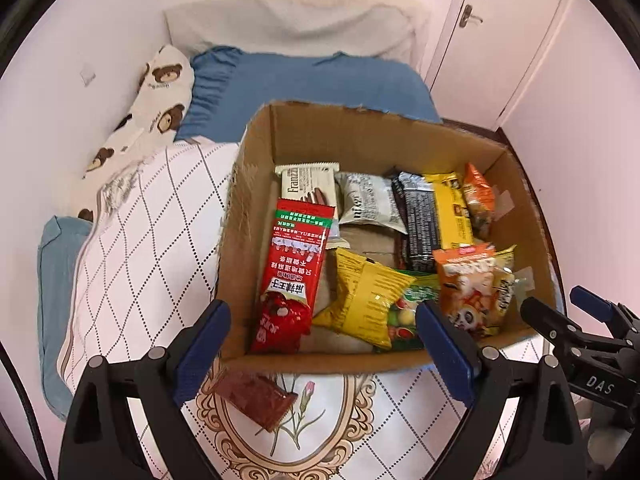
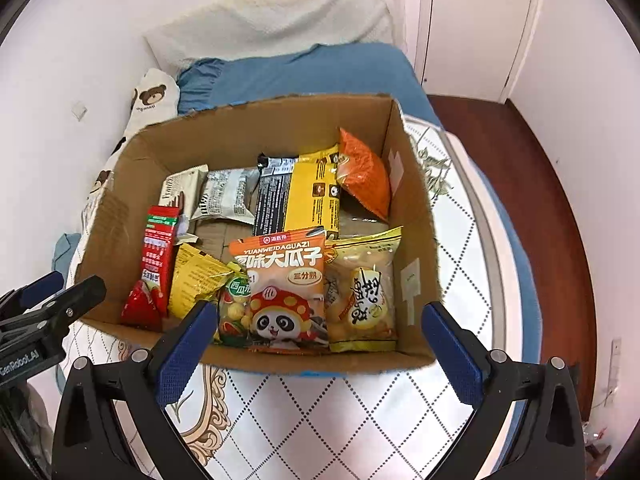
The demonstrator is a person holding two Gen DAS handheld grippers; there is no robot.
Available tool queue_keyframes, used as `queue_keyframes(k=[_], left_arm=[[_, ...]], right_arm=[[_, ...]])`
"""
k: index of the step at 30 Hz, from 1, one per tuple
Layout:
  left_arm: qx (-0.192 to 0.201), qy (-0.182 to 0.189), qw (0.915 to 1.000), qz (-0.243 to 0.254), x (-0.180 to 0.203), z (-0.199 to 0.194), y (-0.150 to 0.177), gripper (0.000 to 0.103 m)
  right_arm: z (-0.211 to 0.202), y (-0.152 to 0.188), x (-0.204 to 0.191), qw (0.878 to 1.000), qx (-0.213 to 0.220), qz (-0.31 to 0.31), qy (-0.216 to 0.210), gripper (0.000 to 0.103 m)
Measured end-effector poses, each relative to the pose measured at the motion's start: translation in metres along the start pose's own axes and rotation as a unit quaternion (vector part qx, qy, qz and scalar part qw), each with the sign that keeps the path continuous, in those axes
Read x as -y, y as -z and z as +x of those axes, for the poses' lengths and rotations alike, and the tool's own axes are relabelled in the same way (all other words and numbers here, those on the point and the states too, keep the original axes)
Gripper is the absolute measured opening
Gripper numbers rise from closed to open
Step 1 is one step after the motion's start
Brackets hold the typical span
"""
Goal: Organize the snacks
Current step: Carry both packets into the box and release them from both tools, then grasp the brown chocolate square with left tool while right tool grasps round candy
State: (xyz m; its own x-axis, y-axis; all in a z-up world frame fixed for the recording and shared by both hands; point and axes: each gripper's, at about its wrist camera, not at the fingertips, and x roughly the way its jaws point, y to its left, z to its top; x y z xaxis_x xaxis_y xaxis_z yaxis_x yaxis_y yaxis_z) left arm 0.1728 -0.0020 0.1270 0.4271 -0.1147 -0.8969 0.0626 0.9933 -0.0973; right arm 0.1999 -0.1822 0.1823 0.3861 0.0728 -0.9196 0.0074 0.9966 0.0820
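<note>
Both tools hang tilted down over the near edge of a cardboard box (image 1: 256, 168) that sits on a bed (image 1: 132, 240) with a diamond-stitched white cover.

The left tool (image 1: 324, 344) has its blue-padded fingers (image 1: 202, 348) spread wide apart with nothing between them. Straight ahead of it, inside the box, a long red packet (image 1: 294, 268) lies along the wall on its left, and a yellow bag (image 1: 362, 296) lies just ahead of its right finger. Beneath this tool, outside the box on the bed cover, lies a small dark red packet (image 1: 258, 398), close to the box's near wall.

The right tool (image 2: 316, 350) is likewise wide apart and holds nothing. Directly ahead of it, between the lines of its fingers, an orange bag with a panda (image 2: 286, 288) rests against the near wall of the box, with a clear yellow-edged bag (image 2: 366, 292) touching it on the right and a green-labelled candy bag (image 2: 236, 304) tucked in on the left. Farther ahead along the back of the box lie a white wafer packet (image 2: 180, 190), a grey packet (image 2: 228, 196), a black and yellow packet (image 2: 300, 196) and an orange pouch (image 2: 364, 172) leaning into the far right corner.

Each tool shows at the edge of the other's view, side by side and apart.
</note>
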Motion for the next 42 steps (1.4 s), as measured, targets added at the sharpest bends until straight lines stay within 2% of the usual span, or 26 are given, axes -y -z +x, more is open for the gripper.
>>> queue_keyframes(k=[15,19,21,23,25,26,27,29,30,32,36,42], left_arm=[[0.101,-0.007,0.9947,0.017,0.018,-0.097,0.035,0.095],[0.113,-0.006,0.9934,0.016,0.021,-0.114,0.045,0.095],[0.115,-0.010,0.9933,0.015,0.019,-0.118,0.052,0.095],[0.106,-0.017,0.9942,0.012,0.014,-0.117,0.063,0.095],[0.095,-0.026,0.9951,0.007,0.007,-0.113,0.077,0.095],[0.088,-0.037,0.9955,0.007,0.001,-0.108,0.087,0.095],[0.077,-0.050,0.9958,0.003,-0.006,-0.101,0.099,0.095],[0.046,-0.062,0.9970,-0.004,-0.020,-0.084,0.122,0.095],[0.021,-0.069,0.9974,-0.009,-0.030,-0.072,0.136,0.095],[-0.022,-0.076,0.9966,-0.024,-0.048,-0.050,0.160,0.095],[-0.076,-0.103,0.9907,-0.047,-0.077,-0.020,0.205,0.095],[-0.136,-0.120,0.9803,-0.078,-0.111,0.006,0.257,0.095]], right_arm=[[-0.096,0.038,0.005,0.996,0.088,-0.002,0.000,0.103],[-0.117,0.046,0.007,0.995,0.101,0.005,-0.013,0.103],[-0.121,0.052,0.006,0.994,0.099,0.006,-0.040,0.103],[-0.119,0.063,0.003,0.993,0.089,-0.001,-0.071,0.103],[-0.110,0.083,-0.009,0.994,0.070,-0.029,-0.077,0.102],[-0.103,0.090,-0.014,0.994,0.058,-0.038,-0.085,0.096],[-0.093,0.102,-0.021,0.993,0.036,-0.046,-0.100,0.083],[-0.071,0.124,-0.033,0.991,-0.007,-0.058,-0.121,0.078],[-0.058,0.140,-0.042,0.989,-0.031,-0.067,-0.131,0.072],[-0.037,0.163,-0.057,0.984,-0.067,-0.079,-0.146,0.070],[0.002,0.206,-0.088,0.971,-0.136,-0.100,-0.171,0.063],[0.045,0.249,-0.124,0.955,-0.197,-0.136,-0.177,0.063]])
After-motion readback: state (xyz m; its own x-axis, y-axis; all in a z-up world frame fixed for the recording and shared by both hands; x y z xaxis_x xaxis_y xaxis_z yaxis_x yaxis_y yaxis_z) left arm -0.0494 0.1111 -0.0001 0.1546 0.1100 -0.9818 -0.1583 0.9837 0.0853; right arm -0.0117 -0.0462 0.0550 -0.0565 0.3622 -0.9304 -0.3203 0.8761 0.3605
